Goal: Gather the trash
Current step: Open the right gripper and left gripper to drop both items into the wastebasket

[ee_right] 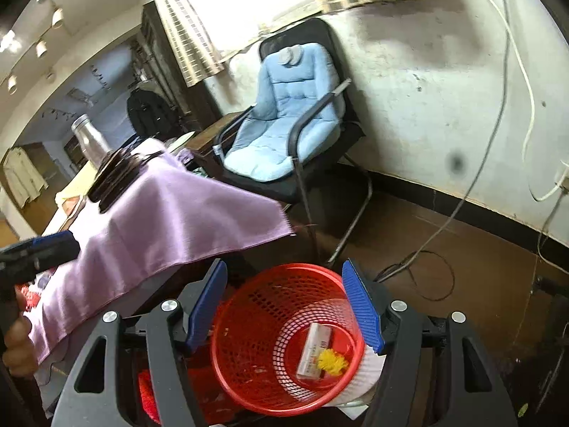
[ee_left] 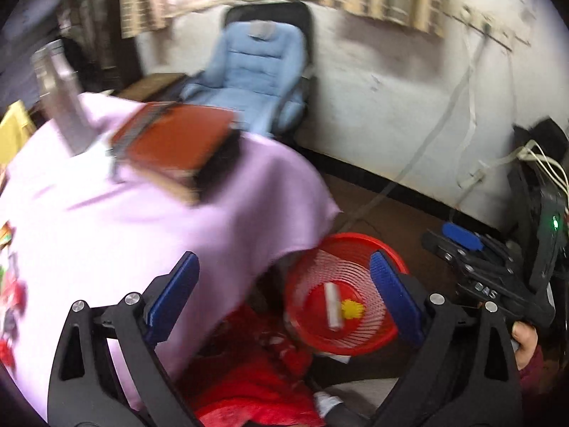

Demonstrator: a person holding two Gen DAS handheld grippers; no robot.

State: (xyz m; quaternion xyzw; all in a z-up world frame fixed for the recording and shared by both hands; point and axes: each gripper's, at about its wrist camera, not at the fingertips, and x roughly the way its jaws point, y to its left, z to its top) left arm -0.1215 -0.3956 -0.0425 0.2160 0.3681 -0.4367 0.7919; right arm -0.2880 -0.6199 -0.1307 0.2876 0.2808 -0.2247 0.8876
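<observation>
A red mesh basket point(ee_left: 350, 238) point(ee_right: 245, 341) stands on the floor beside the table. Inside it lie a small white box point(ee_left: 332, 306) point(ee_right: 313, 352) and a yellow fluffy scrap point(ee_left: 352, 309) point(ee_right: 332, 359). My left gripper point(ee_left: 284, 299) hangs over the basket with its blue pads wide apart and nothing between them. My right gripper point(ee_right: 284, 307) is also above the basket, open and holding nothing. In the left wrist view one of the right gripper's blue pads point(ee_left: 462, 236) shows at the right. In the right wrist view one of the left gripper's fingers point(ee_right: 39, 249) shows at the left edge.
A table under a purple cloth point(ee_left: 142, 213) point(ee_right: 170, 220) carries a red-brown book point(ee_left: 174, 142) and a steel bottle point(ee_left: 60, 96). A chair with a blue cushion point(ee_right: 284, 117) stands by the wall. Cables point(ee_right: 426, 249) trail over the brown floor. Red fabric point(ee_left: 256, 373) lies below the grippers.
</observation>
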